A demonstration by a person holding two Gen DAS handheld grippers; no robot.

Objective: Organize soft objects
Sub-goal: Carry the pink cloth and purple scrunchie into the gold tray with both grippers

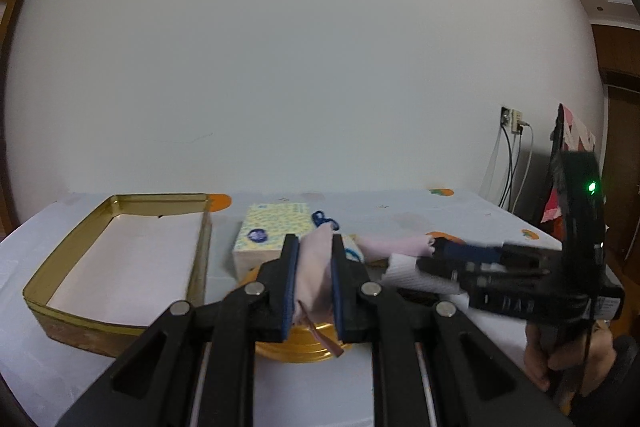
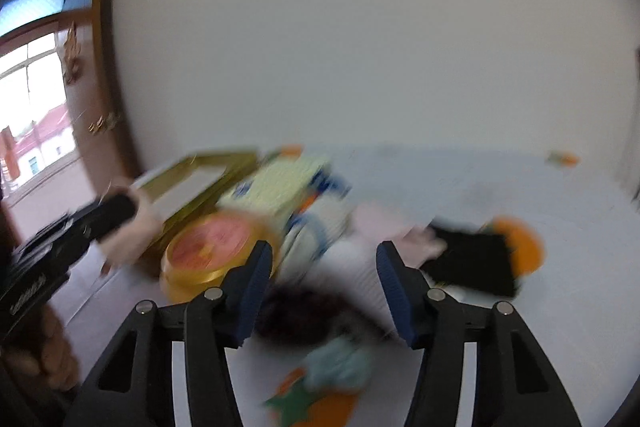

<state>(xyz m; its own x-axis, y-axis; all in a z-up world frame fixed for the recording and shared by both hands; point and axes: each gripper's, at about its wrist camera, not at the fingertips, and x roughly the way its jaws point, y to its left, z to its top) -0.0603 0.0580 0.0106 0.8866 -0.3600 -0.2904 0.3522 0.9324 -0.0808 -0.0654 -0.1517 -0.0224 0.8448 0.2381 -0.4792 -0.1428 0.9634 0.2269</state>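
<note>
Two grippers show, one per hand. Left gripper (image 1: 315,267) is clamped on a pink cloth (image 1: 316,275) — the blue pads (image 1: 291,291) press it from both sides, and the cloth bunches up between them, a thin brown tag hanging from its lower end. It is held above a round gold tin (image 1: 296,349), which sits on the table (image 1: 400,215). Just behind the tin lies a yellow-patterned tissue pack (image 1: 272,231), with a blue loop beside its far right corner. Left of the pack stands an open gold tray (image 1: 60,263) with a white floor, holding nothing visible. To the right a second pink cloth (image 1: 394,245) lies spread on the table, and a white ribbed roll (image 1: 412,275) lies near it.

Right gripper (image 2: 324,291) has its jaws apart, nothing pressed between the pads; in the left view its tip (image 1: 440,255) reaches over the white roll and the spread pink cloth, though blur hides whether it touches either. Its own view is badly smeared: below the jaws sit a dark fuzzy lump (image 2: 304,311) and a pale teal soft thing (image 2: 344,363), and to the right a black flat item (image 2: 472,259). The red-topped tin (image 2: 216,247) shows at the left, with the other gripper and its pink cloth (image 2: 132,231) beyond — a hand (image 1: 560,359) grips the right handle
</note>
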